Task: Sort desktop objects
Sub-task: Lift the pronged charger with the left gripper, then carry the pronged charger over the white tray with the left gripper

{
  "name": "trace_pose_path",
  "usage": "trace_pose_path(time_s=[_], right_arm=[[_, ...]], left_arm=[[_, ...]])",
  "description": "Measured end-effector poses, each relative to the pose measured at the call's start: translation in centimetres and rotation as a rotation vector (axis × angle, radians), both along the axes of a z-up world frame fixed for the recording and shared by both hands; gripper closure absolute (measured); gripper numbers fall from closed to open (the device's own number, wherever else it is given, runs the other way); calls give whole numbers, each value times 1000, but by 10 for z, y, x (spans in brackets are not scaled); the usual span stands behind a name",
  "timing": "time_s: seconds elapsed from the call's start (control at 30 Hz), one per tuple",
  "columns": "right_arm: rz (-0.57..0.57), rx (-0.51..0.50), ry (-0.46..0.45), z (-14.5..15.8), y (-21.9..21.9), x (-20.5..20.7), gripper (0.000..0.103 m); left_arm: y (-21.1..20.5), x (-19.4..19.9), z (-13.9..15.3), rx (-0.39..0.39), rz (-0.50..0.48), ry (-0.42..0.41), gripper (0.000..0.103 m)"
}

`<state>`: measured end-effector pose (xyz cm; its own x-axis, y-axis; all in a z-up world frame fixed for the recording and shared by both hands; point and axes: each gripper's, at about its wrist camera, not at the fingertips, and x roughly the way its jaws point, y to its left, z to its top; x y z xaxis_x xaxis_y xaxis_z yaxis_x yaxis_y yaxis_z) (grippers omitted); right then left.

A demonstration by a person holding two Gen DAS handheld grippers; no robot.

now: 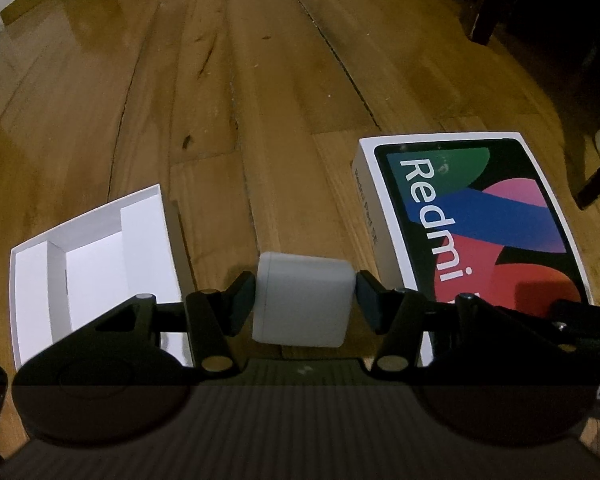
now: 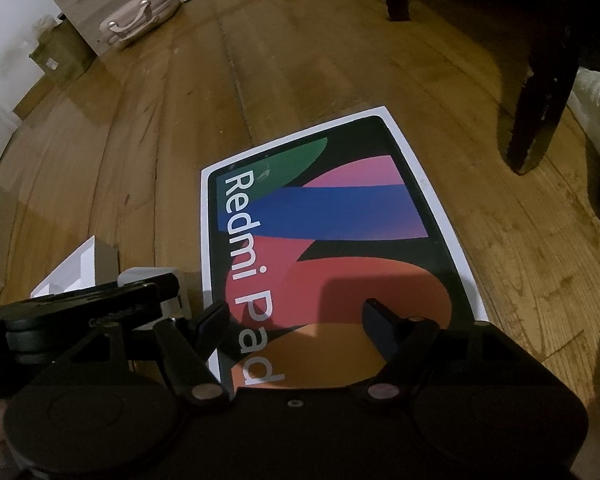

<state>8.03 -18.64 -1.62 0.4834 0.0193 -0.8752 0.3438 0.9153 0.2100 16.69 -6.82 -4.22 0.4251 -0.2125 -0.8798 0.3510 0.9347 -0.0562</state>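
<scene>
Wooden floor [image 1: 260,80]: Redmi box [image 1: 480,216], open white tray [image 1: 96,248].

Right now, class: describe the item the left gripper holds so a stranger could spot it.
Find the colourful Redmi Pad box on the wooden floor. Left of it, the left gripper clamps a small charger block. Unlike the open white tray, it is plain, pale grey and round-cornered.
</scene>
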Motion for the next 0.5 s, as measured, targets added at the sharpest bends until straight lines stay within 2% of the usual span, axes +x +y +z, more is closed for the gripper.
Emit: trace_pose_path(time_s=[0.27,0.5], right_arm=[[26,-17,2,1,9,2,25],[26,-25,10,1,11,1,25]], left_arm=[[8,2,-5,-17,-2,19,49],[9,2,-9,-3,-11,25,49]])
